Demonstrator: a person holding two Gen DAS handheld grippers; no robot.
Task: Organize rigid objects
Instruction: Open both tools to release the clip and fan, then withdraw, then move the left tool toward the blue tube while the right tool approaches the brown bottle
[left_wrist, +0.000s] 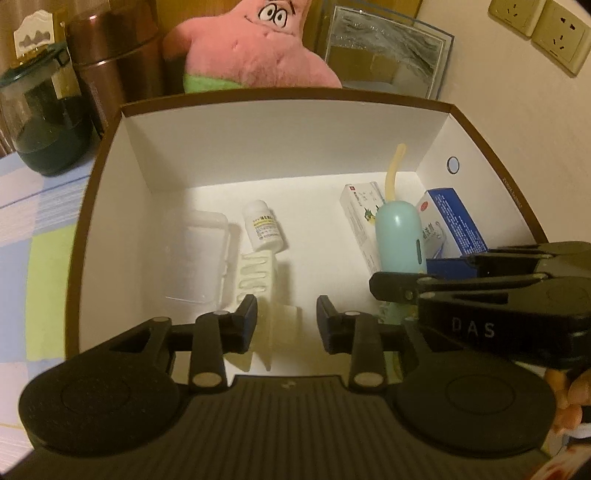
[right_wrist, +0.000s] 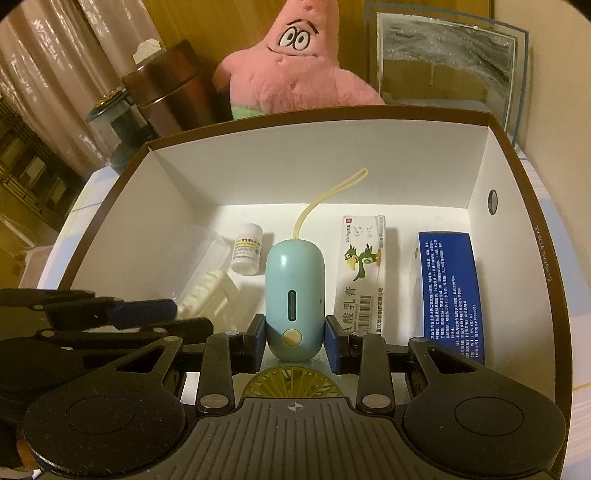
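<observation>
Right wrist view: right hand-held gripper (right_wrist: 294, 341) clamped on blue fan (right_wrist: 294, 295) inside box (right_wrist: 517, 236), long axis toward 12 o'clock. Left hand-held gripper (left_wrist: 287, 325) parted around cream rack (left_wrist: 275, 321), seemingly released.

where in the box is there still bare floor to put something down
The widest bare patch of the box floor is the middle, between the pill bottle and the white carton, running to the back wall. The left side, with the clear case and cream rack, and the right side, around the fan and blue carton, are crowded.
</observation>
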